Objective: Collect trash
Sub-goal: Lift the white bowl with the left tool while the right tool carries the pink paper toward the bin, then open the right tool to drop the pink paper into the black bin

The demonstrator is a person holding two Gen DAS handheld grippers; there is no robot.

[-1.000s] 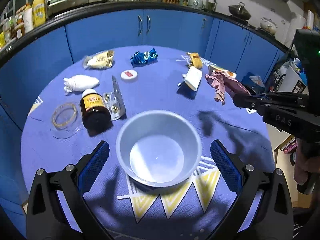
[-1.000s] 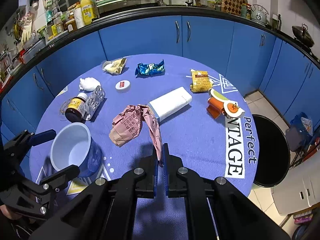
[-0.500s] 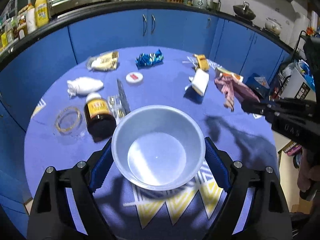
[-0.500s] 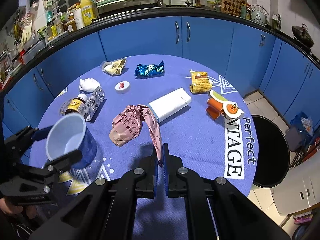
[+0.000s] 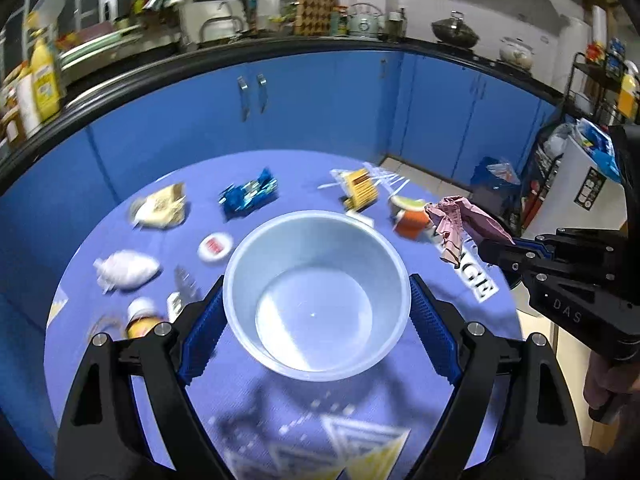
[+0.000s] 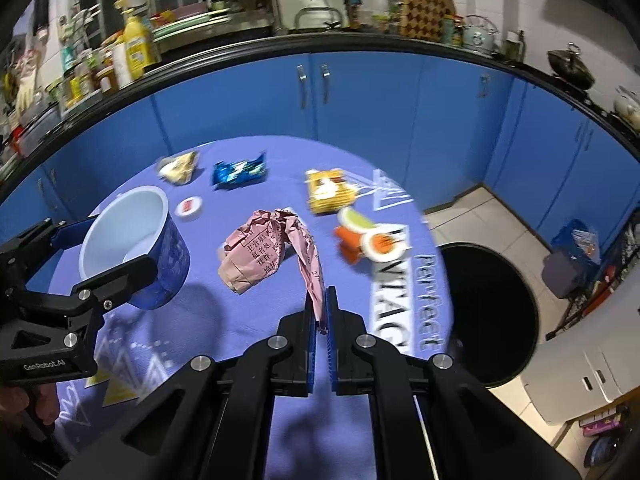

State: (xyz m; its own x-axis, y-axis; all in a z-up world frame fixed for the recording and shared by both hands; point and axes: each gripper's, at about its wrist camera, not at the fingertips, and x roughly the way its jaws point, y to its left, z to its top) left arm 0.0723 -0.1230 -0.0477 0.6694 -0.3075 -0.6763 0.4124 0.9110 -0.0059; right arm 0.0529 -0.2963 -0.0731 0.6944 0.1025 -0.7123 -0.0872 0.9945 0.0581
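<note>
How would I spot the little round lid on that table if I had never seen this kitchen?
Start at the round table with the purple-blue cloth in front of the blue cabinets. Look at its far half, just below the shiny blue wrapper and beside the white bowl. The lid lies flat there: a small white disc with a red label, the only round, flat piece among crumpled wrappers.

Two black handheld tongs with blue ribbed pads

Left tongs (image 5: 316, 316) carry silver screws and white "GenRobot.AI" lettering; right tongs (image 6: 321, 312) match, with "DAS" embossed on the side nearest the tabletop (image 5: 280, 408).
</note>
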